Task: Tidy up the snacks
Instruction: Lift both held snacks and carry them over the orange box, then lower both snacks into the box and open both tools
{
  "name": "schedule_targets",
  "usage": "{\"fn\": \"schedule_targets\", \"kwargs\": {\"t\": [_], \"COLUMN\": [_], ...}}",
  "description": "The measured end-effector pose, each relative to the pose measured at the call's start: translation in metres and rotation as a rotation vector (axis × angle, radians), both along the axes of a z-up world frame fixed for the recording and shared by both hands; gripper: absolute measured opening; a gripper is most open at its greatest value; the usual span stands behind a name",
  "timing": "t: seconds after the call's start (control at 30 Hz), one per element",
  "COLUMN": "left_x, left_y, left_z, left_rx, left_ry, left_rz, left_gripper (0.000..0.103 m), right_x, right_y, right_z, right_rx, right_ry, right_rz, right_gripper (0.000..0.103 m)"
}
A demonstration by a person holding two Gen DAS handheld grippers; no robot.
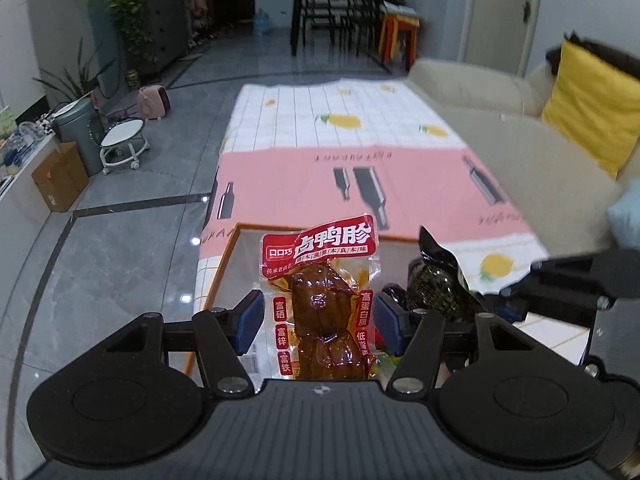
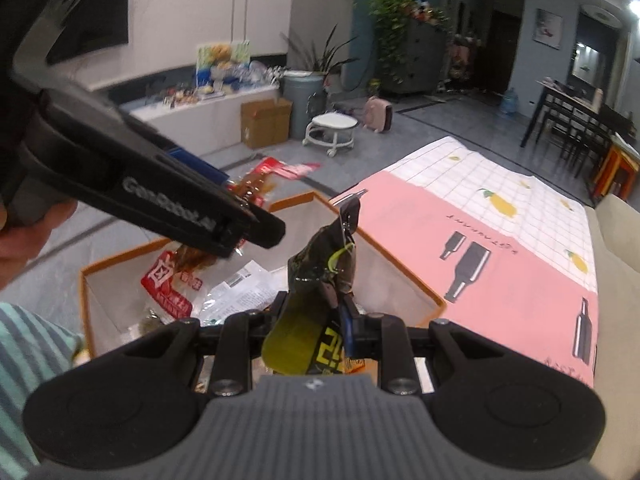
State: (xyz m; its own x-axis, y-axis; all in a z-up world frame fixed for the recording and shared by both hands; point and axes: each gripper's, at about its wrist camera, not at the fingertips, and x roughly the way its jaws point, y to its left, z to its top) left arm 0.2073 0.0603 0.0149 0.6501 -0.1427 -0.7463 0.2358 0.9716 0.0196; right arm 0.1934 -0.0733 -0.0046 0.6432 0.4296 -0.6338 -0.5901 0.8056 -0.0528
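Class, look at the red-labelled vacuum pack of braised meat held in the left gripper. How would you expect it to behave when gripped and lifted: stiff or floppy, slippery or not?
The red snack pack probably stays fairly stiff: it stands upright in the left gripper, its brown contents filling the film tightly. Its glossy film looks slippery, so a light pinch might slip. The flat top flap bends slightly, so it is likely floppier there.

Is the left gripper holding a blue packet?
No, the left gripper is shut on a red packet with brown meat inside.

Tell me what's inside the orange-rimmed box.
The orange-rimmed box holds a red-labelled snack packet and clear wrappers. Both grippers and their held packets hide the rest.
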Motion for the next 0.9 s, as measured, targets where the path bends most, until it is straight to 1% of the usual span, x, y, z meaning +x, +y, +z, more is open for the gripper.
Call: {"fn": "schedule_targets", "kwargs": {"t": [0.1,0.33,0.43,0.5,0.67,0.83,0.9], "left_x": [0.012,0.040,0.047,0.050,0.062,0.069,0.071], "left_y": [0.004,0.008,0.004,0.001,-0.003,-0.005,-0.005], "left_z": [-0.016,-0.050,-0.060,-0.065,-0.080,-0.092,-0.095], "left_rx": [0.046,0.120,0.147,0.149,0.172,0.219,0.220], "left_ry": [0.027,0.133,0.162,0.178,0.226,0.266,0.277], "left_rz": [-0.031,-0.090,-0.129,-0.145,-0.149,-0.145,-0.137], "left_gripper": [0.068,0.069,0.069,0.069,0.069,0.069,0.069], "right_x": [0.016,0.046,0.054,0.059,0.071,0.076,0.077], "right_y": [0.012,0.034,0.038,0.038,0.043,0.043,0.040], "right_z": [-0.012,-0.043,-0.052,-0.057,-0.072,-0.083,-0.086], "right_rx": [-0.060,-0.193,-0.228,-0.244,-0.292,-0.325,-0.336], "right_ry": [0.005,0.025,0.044,0.057,0.080,0.096,0.106], "right_rz": [0.025,0.126,0.149,0.162,0.173,0.168,0.167], "right_gripper": [0.022,0.022,0.022,0.022,0.022,0.023,0.023]}}
